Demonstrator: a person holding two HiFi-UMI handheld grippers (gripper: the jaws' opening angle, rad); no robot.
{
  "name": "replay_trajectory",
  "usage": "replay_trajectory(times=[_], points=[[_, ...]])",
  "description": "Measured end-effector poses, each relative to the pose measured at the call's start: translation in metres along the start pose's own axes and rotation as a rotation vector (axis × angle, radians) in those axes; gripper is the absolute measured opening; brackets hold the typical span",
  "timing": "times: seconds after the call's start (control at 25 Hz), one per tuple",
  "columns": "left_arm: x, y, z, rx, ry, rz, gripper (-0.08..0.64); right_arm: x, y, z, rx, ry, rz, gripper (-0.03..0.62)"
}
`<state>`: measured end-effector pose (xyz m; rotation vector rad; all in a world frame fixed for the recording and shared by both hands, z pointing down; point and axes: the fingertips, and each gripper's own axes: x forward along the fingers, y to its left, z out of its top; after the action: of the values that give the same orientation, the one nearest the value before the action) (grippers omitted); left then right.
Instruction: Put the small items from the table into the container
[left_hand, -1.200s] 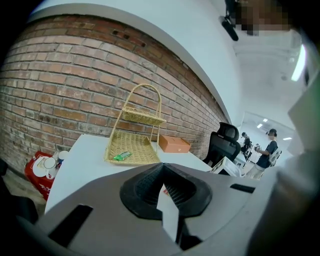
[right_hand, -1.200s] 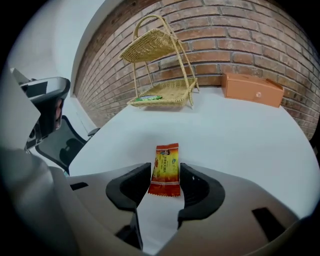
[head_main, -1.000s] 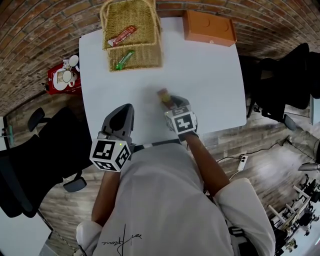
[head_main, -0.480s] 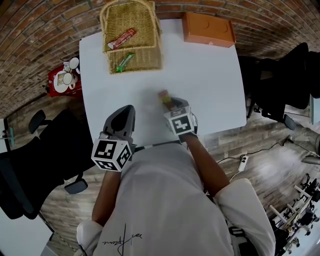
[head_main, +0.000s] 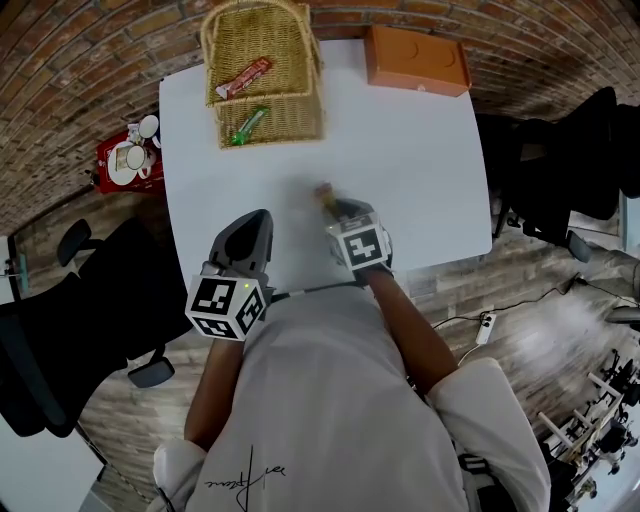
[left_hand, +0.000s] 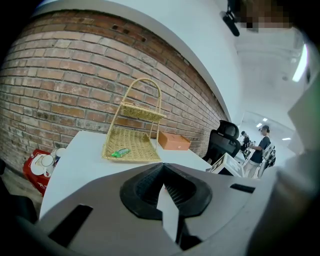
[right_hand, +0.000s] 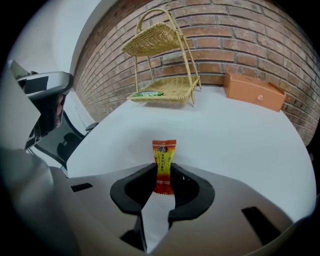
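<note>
A small orange and red candy packet stands between the tips of my right gripper, whose jaws are closing, and both pads touch its sides. In the head view the packet lies mid-table just ahead of that gripper. My left gripper rests shut and empty near the table's front edge, its jaws pressed together. The two-tier wicker basket stands at the far left of the table, with a green packet on its lower tray and a red one on the upper.
An orange box sits at the far right of the white table. A red bag with cups lies on the floor to the left. Black office chairs flank the table.
</note>
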<state>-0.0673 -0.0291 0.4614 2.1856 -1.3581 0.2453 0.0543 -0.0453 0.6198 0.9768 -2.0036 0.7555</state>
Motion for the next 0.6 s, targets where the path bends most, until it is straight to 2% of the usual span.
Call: replay_trajectory(times=[0.6], points=[[-0.004, -0.004, -0.002, 0.001, -0.008, -0.004, 0.009, -0.009, 0.002, 0.006, -0.017, -0.009, 0.015, 0.047]])
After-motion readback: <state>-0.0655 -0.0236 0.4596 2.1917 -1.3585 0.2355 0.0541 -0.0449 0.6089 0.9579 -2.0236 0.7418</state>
